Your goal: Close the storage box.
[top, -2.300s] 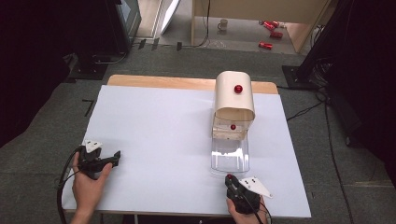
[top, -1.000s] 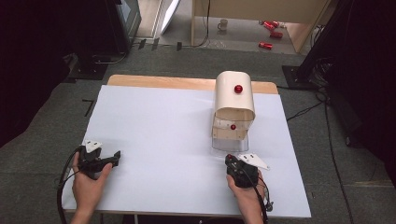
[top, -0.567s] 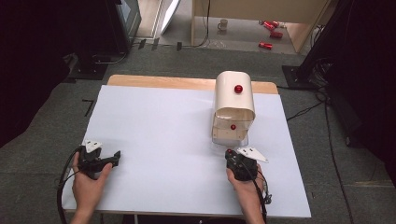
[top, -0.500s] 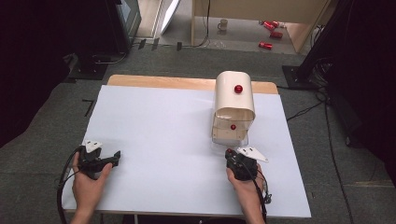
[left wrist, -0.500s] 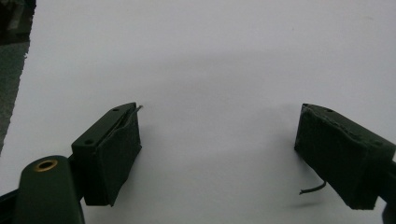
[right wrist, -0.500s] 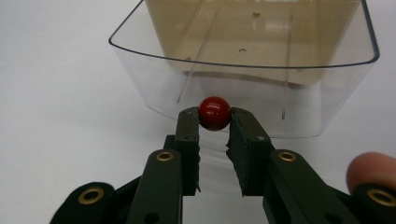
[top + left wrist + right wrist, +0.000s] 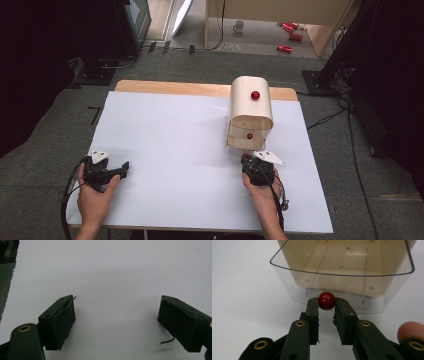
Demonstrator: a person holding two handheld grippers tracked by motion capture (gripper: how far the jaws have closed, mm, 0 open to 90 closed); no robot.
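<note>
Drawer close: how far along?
Done: the clear plastic drawer has gone most of the way back into the cream round-topped cabinet. In hand: the right gripper is shut on the drawer's round red knob. Left: push in the short stretch sticking out, then release.

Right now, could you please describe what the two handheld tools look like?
Both the left tool and right tool are black, each topped by a pale three-cornered plate and trailing a dark cable. Their jaws carry dark padded faces and brass-coloured rivets. The forearms are bare, with no sleeves.
</note>
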